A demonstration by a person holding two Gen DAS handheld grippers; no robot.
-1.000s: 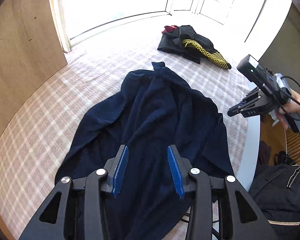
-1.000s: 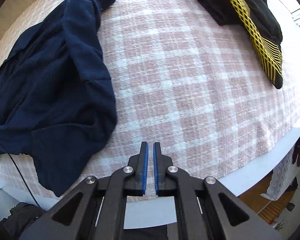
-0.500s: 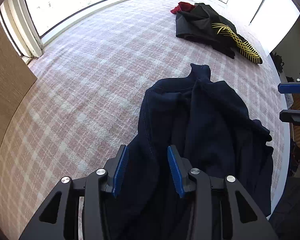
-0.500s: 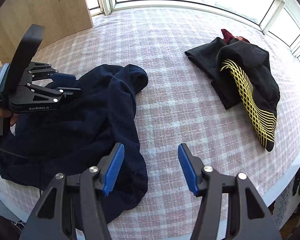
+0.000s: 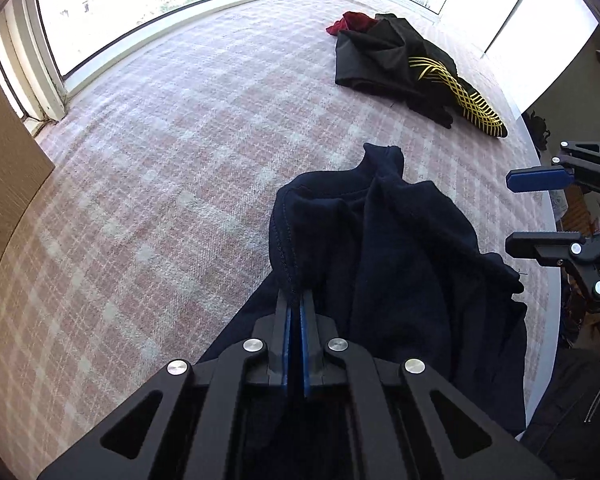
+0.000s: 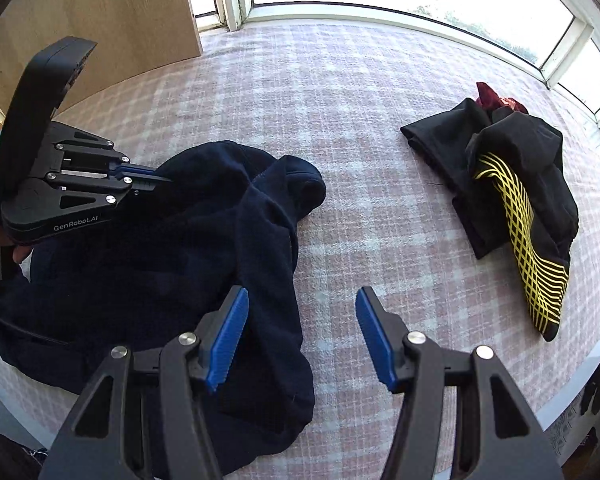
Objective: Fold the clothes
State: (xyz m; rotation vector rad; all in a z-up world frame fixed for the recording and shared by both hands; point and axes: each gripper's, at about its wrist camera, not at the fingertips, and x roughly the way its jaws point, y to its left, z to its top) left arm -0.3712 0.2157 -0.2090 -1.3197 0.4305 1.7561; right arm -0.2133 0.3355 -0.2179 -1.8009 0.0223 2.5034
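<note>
1. Where half a second ago its fingers stood apart over the cloth, the left gripper (image 5: 296, 304) is now clamped on a stitched edge of the navy garment (image 5: 400, 264), a ridge of fabric rising from between the blue pads.
2. Since a second ago the right gripper (image 6: 300, 332) has gone from closed to fingers well apart; it hovers over the garment's near right edge, with nothing pinched between them.
3. By my reading, the first hold is made and the second is still to come: the right hand needs a matching edge before the garment can be lifted, spread and folded.
4. Crumpled, the navy garment lies at the near edge of the plaid bed cover (image 5: 188, 152), bunched toward the left in the right wrist view.
5. Far to the right sits a black garment with yellow mesh (image 6: 516, 200), a red cloth (image 6: 496, 98) peeking from behind it, well apart from the navy one.
6. No basket, box or other container is in view.
</note>
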